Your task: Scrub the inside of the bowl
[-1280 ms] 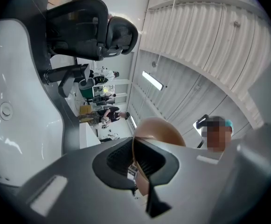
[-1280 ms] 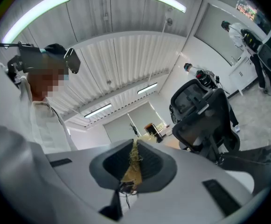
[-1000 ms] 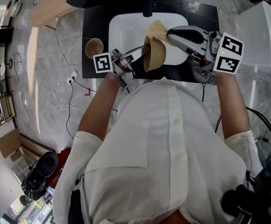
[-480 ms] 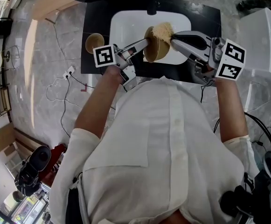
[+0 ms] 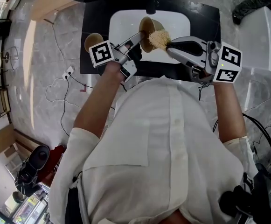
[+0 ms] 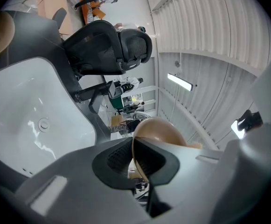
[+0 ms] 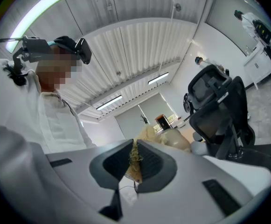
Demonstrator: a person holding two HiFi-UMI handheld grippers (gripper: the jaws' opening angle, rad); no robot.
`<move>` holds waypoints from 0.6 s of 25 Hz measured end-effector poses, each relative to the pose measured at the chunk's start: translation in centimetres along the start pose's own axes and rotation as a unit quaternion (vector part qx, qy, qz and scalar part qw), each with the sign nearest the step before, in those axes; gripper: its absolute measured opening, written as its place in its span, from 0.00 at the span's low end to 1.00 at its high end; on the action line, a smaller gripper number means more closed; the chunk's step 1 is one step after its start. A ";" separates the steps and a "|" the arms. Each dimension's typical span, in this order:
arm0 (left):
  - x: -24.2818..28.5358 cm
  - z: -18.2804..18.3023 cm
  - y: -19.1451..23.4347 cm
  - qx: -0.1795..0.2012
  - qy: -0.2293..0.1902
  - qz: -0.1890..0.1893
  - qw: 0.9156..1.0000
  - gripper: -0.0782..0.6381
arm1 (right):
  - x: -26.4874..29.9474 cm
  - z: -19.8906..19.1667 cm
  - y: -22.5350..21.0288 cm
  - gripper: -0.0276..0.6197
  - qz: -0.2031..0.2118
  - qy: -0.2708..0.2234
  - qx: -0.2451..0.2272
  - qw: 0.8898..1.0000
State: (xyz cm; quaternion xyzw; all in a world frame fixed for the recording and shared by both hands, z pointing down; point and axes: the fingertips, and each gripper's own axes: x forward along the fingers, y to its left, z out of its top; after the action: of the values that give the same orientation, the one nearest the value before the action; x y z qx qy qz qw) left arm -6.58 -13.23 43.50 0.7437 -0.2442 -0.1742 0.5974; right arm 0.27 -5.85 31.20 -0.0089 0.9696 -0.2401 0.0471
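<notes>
The sink (image 5: 121, 27) is viewed steeply from overhead. Close views are taken along the jaws of the left tool (image 5: 139, 37) and right tool (image 5: 169, 43); the bowl (image 5: 147, 29) is shared by all three.

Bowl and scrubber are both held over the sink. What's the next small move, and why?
Probably sweep the scrubber round the inner wall of the bowl: the left gripper clamps the tilted bowl's rim over the sink, and the right gripper holds the scrubber at its mouth.
</notes>
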 end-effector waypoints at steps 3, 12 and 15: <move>0.2 0.5 0.1 -0.026 -0.024 -0.016 0.999 0.13 | 0.3 -0.9 0.5 0.08 0.016 0.007 0.004 1.000; 1.0 1.5 -1.9 -0.049 -0.051 -0.055 0.996 0.13 | 0.7 -1.8 0.9 0.08 0.035 0.027 0.014 0.999; 1.0 1.4 -2.2 -0.055 -0.054 -0.073 0.994 0.13 | 0.7 -2.7 0.6 0.08 0.036 0.032 0.021 0.999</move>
State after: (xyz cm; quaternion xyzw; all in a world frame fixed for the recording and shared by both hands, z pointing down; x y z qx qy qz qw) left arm -6.19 -14.57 41.12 0.7150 -0.2116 -0.2706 0.6089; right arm -0.69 -4.09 33.29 0.0349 0.9651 -0.2583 0.0248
